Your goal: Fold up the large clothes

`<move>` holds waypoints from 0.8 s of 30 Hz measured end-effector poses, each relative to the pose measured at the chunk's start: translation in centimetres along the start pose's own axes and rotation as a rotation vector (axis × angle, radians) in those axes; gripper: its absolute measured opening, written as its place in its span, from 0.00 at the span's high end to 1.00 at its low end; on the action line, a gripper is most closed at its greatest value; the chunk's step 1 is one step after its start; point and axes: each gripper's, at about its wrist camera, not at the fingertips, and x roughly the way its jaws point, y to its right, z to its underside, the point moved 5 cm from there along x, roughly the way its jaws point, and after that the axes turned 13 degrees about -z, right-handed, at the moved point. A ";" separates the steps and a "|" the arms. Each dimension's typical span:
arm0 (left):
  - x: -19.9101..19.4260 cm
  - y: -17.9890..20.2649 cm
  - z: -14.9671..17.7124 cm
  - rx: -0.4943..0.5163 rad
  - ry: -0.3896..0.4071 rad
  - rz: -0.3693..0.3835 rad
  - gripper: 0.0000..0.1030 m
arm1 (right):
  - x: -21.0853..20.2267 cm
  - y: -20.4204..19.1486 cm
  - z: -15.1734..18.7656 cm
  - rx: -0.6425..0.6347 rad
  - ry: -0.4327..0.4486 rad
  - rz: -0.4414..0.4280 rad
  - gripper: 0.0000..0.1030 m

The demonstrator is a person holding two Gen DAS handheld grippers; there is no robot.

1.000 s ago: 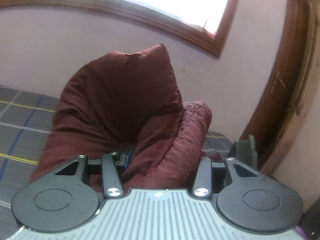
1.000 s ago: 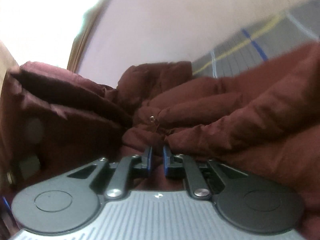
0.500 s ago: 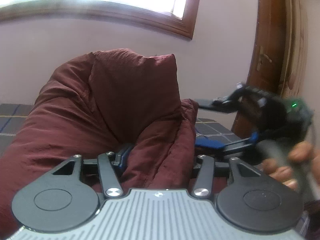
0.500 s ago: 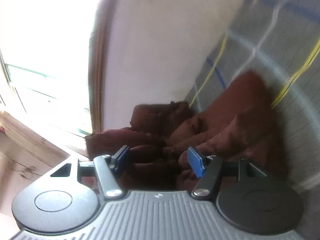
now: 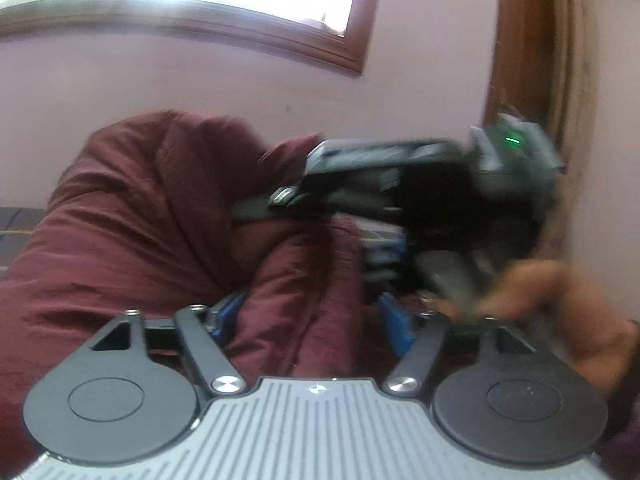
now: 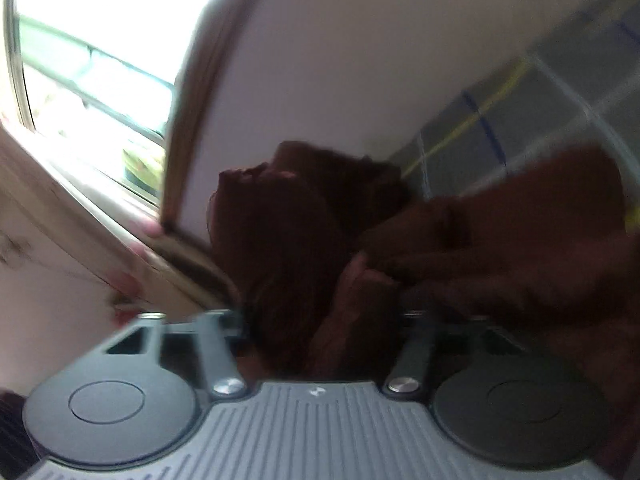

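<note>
The pale wall [image 5: 200, 80] fills the background of the left wrist view, with a wood-framed window [image 5: 280, 36] high on it and a wooden door frame [image 5: 532, 40] at the right edge. In the right wrist view the same kind of window [image 6: 92, 72] glares bright on the left.

A bed [image 6: 540, 92] with a grey sheet crossed by yellow and blue lines lies against the wall.

The maroon garment [image 5: 140, 220], thick and puffy, is heaped on the bed and rises in a tall mound in front of the wall. In the right wrist view it [image 6: 300, 248] appears dark and blurred, bunched close to the camera.

The left hand-held gripper [image 5: 308, 320] has its jaws spread wide, and a thick fold of the garment sits between its blue pads [image 5: 394, 328]; the left pad touches the cloth, while the right pad stands just beside it.

The right hand-held gripper [image 6: 324, 320] is also spread, with bunched cloth filling the gap between its fingers; the fingertips themselves are buried in dark fabric and hard to make out. Seen from the left wrist camera, this gripper [image 5: 280, 198] is a blurred black body lying across the top of the garment, pointing left, with a small green light [image 5: 513, 140] on its housing.

The person's right hand [image 5: 560, 308], blurred, grips its handle at the lower right.
</note>
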 end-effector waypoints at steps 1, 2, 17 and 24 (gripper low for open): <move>-0.6 -0.3 -0.4 -0.009 -0.008 0.035 0.29 | 0.2 -0.1 -0.1 -0.045 -0.006 0.042 0.72; -1.8 -0.9 -1.0 -0.035 -0.011 0.080 0.27 | 0.1 -0.3 -0.3 -0.066 -0.002 0.052 0.75; -3.4 -9.3 -2.2 -0.043 0.029 0.004 0.29 | -5.7 -3.1 -0.5 -0.197 0.053 0.085 0.79; -1.8 -4.6 -1.1 0.111 0.058 0.095 0.29 | -9.6 -0.3 -0.6 -0.154 0.096 0.082 0.79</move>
